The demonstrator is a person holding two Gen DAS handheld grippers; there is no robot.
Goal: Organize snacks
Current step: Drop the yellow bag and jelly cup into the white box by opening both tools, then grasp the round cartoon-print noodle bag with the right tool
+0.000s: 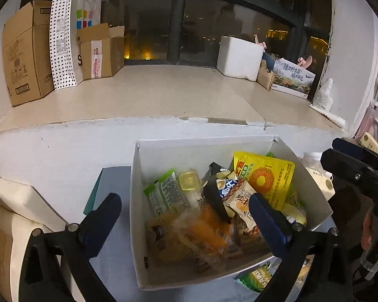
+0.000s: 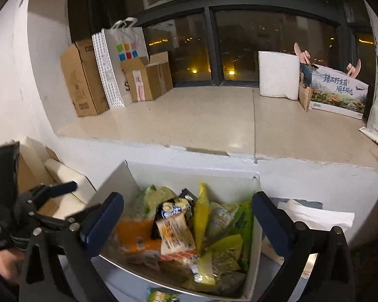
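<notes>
A white cardboard box [image 1: 163, 151] holds several snack packets: a yellow pouch [image 1: 267, 176], green packets [image 1: 161, 193], orange packets [image 1: 206, 229]. My left gripper [image 1: 186, 209] is open and empty, hovering over the box's left part. The right gripper [image 1: 350, 156] shows at the right edge of the left wrist view. In the right wrist view the same box [image 2: 118, 178] lies below my right gripper [image 2: 189, 214], which is open and empty. The left gripper [image 2: 63, 188] shows at the left there. A green packet [image 1: 257, 276] lies outside the box, by its near wall.
A wide stone window ledge [image 1: 151, 95] runs behind the box. Cardboard boxes [image 1: 25, 55] and a paper bag [image 1: 70, 35] stand at its left; a white foam box [image 1: 239, 55] and a printed carton [image 1: 292, 75] at its right. A white bottle [image 1: 322, 95] stands far right.
</notes>
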